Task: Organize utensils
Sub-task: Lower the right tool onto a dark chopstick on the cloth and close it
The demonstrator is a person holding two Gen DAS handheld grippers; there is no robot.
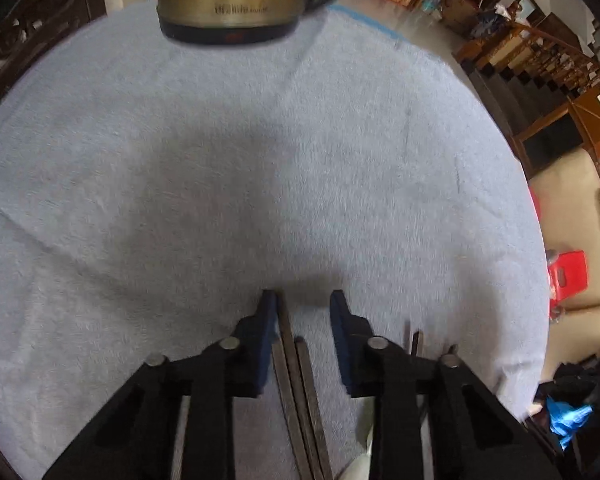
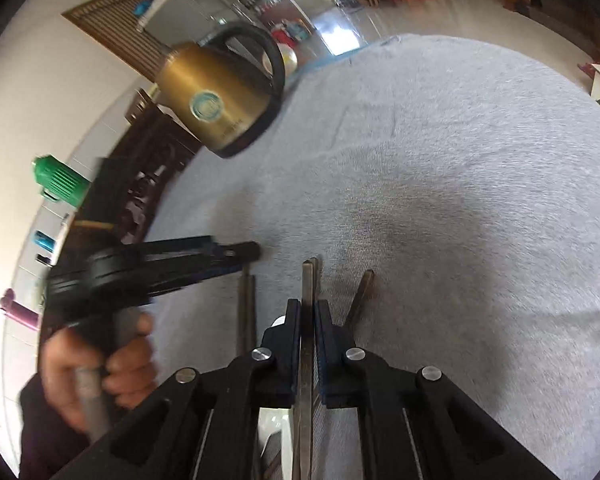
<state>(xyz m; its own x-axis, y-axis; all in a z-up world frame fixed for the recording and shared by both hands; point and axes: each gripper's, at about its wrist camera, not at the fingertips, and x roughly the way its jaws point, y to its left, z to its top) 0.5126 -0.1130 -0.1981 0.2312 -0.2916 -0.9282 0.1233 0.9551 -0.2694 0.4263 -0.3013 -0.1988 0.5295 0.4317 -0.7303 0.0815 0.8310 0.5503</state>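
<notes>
Chopsticks [image 2: 308,320] lie on towel [image 2: 440,200]; kettle [image 2: 220,96] stands well apart.

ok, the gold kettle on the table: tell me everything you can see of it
The kettle is a brass-gold metal body, brushed look, with a round teal and white label on its side and small printed lettering low on the wall. It has a black base ring and a black loop handle arching over the top. It stands upright on the grey-blue cloth near the far edge of the table. Neither gripper touches it. Its lid and spout cannot be made out.
</notes>
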